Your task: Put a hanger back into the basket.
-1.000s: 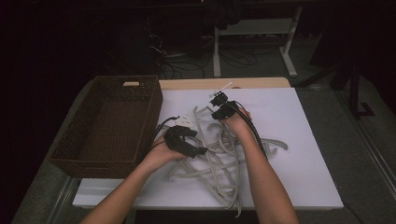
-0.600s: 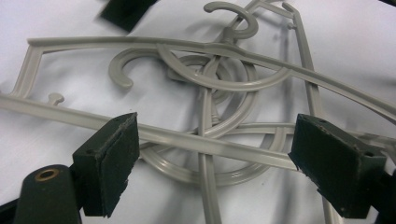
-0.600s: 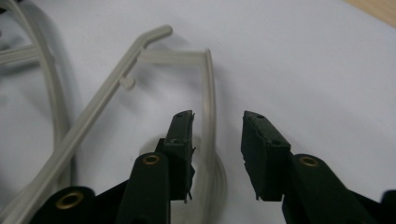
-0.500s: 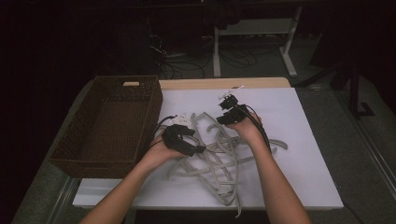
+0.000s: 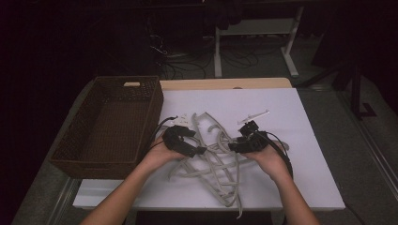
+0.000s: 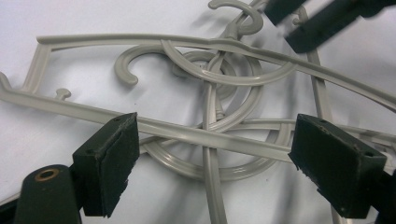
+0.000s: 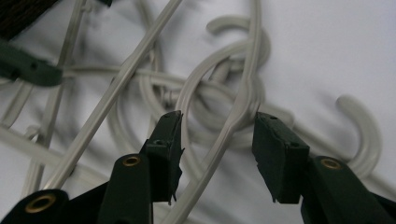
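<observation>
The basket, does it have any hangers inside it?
No, the brown woven basket is bare inside in the high view; the grey hangers lie tangled on the white table beside it.

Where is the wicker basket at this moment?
In the high view the wicker basket sits at the table's left side, beside the white mat, just left of the left gripper and the tangled grey hangers.

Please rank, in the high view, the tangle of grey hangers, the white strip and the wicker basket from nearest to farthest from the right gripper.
From the right gripper:
1. Tangle of grey hangers: directly under and beside its fingers, mid-mat.
2. White strip: just beyond it, lying alone on the white mat.
3. Wicker basket: farthest, at the table's left side, past the left gripper.
</observation>
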`<state>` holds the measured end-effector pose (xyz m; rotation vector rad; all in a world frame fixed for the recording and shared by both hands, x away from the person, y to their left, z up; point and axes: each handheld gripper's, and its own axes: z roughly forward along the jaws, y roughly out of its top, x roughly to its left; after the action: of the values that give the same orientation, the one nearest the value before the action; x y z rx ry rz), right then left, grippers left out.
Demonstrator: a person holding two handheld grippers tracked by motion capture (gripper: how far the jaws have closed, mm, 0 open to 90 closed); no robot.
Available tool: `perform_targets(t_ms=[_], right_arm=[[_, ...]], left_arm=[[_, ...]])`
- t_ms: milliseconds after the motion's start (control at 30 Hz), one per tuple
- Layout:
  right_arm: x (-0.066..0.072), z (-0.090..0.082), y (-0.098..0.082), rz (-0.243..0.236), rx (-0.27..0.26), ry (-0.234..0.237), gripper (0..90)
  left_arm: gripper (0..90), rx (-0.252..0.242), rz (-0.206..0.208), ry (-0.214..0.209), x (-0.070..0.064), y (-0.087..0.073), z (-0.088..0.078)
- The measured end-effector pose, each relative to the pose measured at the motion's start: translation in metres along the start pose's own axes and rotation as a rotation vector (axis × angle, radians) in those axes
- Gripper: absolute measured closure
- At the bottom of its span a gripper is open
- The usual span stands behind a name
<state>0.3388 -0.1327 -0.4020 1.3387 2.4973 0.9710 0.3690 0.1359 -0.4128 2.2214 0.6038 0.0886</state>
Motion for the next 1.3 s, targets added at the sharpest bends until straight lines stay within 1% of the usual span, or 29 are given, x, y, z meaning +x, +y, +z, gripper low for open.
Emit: perform_targets(t_ms=[100,200,400,467,533,600,767,867,967,1133,1300], right_arm=[[0.003,0.002,-0.007,0.003,0.034,0.007,50.3],[0.005,0.006,-0.012,0.007,0.052,0.01,50.2],[0.006,0.02,-0.016,0.012,0.118,0.01,50.4],[0.007,0.023,-0.017,0.011,0.134,0.01,53.1],[0.007,0.024,-0.017,0.001,0.139,0.001,57.6],[0.006,0.024,-0.017,0.0,0.137,0.006,61.5],[0.002,0.02,-0.016,-0.017,0.123,-0.021,67.2],[-0.003,0.018,-0.015,-0.021,0.113,-0.021,69.5],[-0.007,0.016,-0.014,-0.035,0.107,-0.025,70.9],[-0.014,0.012,-0.013,-0.057,0.087,-0.024,74.1],[-0.02,0.008,-0.013,-0.089,0.07,-0.004,77.5]], left_arm=[[15.1,0.0,0.0,0.001,0.0,0.0,0.0],[15.1,-0.004,-0.001,0.002,0.0,0.0,0.0],[15.1,-0.004,0.001,0.002,-0.001,0.0,0.0],[15.1,-0.004,0.001,0.003,0.0,0.0,-0.001],[15.1,-0.005,0.0,0.003,0.0,0.0,-0.001],[15.1,-0.005,0.0,0.003,0.0,0.0,-0.001],[15.1,-0.004,0.0,0.003,0.0,0.0,-0.001],[15.1,-0.004,0.0,0.004,0.0,0.0,-0.001],[15.1,-0.003,-0.001,0.004,0.0,0.0,0.0],[15.1,-0.001,0.0,0.005,0.0,0.0,0.0],[15.1,-0.003,-0.001,0.006,0.0,0.0,0.0]])
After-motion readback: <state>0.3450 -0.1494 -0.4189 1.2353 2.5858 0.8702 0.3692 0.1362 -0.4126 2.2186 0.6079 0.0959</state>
